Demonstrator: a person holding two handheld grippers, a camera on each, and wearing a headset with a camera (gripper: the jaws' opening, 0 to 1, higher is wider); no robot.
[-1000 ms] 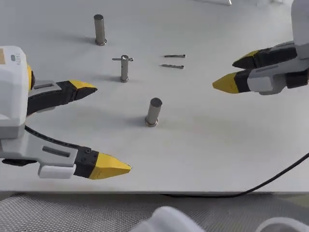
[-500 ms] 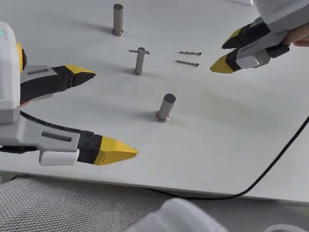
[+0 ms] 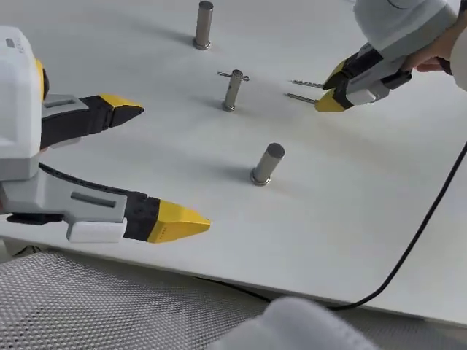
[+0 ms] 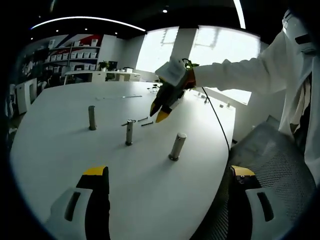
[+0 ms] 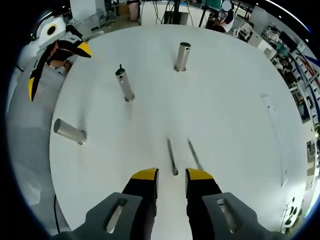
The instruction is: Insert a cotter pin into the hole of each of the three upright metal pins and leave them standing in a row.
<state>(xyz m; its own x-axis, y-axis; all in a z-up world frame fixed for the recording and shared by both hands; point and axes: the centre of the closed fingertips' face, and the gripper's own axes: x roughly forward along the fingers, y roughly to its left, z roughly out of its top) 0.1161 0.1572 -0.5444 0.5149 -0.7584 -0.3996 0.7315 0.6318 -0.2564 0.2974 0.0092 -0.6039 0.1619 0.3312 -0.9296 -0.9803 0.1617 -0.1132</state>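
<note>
Right tool point(image 3: 330, 89), jaws narrowly parted and empty, angles down at two loose cotter pins point(image 5: 172, 157), just ahead in the right gripper view; left tool point(image 3: 174, 165) hangs spread wide.

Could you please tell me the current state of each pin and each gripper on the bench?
Far grey metal cylinder pin: upright, nothing inserted.
Middle grey metal cylinder pin: upright, cotter pin through its top.
Near grey metal cylinder pin: upright, nothing inserted.
Two loose thin metal cotter pins: lying flat, side by side.
Left yellow-tipped gripper: open wide, empty.
Right yellow-tipped gripper: open, tips at the loose pins.
</note>
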